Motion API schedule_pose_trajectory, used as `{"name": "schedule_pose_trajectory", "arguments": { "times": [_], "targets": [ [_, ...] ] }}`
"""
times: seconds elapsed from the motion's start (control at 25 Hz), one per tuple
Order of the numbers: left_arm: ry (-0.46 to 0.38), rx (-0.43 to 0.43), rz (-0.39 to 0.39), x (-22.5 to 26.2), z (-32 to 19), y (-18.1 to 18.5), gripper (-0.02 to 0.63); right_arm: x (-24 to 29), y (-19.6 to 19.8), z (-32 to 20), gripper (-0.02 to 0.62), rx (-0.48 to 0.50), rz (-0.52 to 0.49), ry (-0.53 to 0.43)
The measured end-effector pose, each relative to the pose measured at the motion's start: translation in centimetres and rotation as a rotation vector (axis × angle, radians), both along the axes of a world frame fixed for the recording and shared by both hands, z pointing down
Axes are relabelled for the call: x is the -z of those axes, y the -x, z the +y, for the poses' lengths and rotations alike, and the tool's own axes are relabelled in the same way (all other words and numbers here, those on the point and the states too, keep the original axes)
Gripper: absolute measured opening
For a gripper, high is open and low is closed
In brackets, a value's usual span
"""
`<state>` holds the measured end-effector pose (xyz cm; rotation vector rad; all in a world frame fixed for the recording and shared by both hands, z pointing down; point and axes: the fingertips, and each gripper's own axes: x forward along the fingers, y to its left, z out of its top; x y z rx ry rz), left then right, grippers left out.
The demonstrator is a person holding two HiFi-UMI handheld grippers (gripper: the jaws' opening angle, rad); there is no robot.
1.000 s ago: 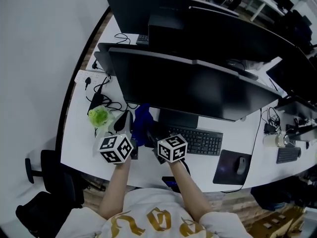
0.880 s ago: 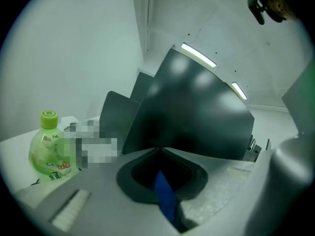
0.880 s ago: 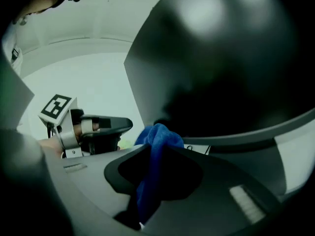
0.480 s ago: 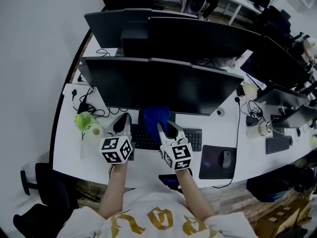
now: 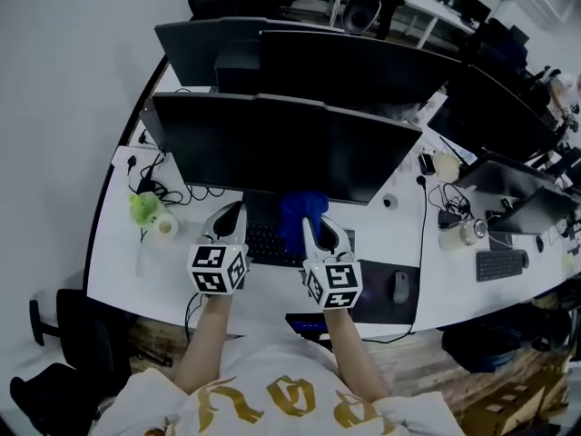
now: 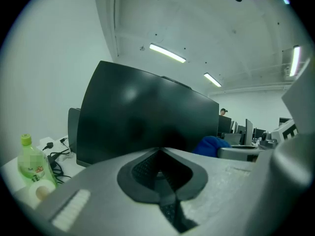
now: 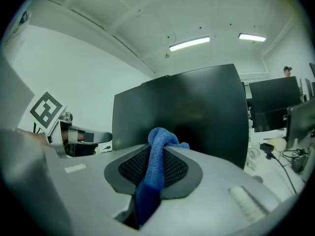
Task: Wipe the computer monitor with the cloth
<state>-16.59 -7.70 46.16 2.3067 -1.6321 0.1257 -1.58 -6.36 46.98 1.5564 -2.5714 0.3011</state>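
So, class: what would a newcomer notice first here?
The bright blue cloth, pinched in the jaws of the right gripper, stands out in front of the big dark monitor at the desk's middle. The left gripper beside it is shut on nothing, and a green bottle sits at the desk's left end.

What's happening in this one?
A person at a desk holds a gripper in each hand. The right gripper has its jaws shut on a blue cloth, held by the lower edge of the monitor. The left gripper is shut and empty, over the keyboard. Contact isn't clear.
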Motion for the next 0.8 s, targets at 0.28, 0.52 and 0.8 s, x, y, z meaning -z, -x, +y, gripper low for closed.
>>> {"name": "schedule_pose_trajectory", "arguments": {
  "times": [0.28,0.52,0.8],
  "targets": [
    [-0.006,-0.011,-0.009,0.5,0.4,-1.3,0.001,0.4,-1.7,0.3,0.08,-0.035,-0.006,-0.001],
    [-0.003,-0.009,-0.007,0.3,0.6,-1.3,0.0,0.3,-2.0,0.7,0.078,-0.043,0.033,-0.014],
    [0.004,-0.024,-0.002,0.0,0.5,-1.8,0.0,-0.1,-1.5,1.0,0.08,-0.024,0.038,-0.009]
  ]
}}
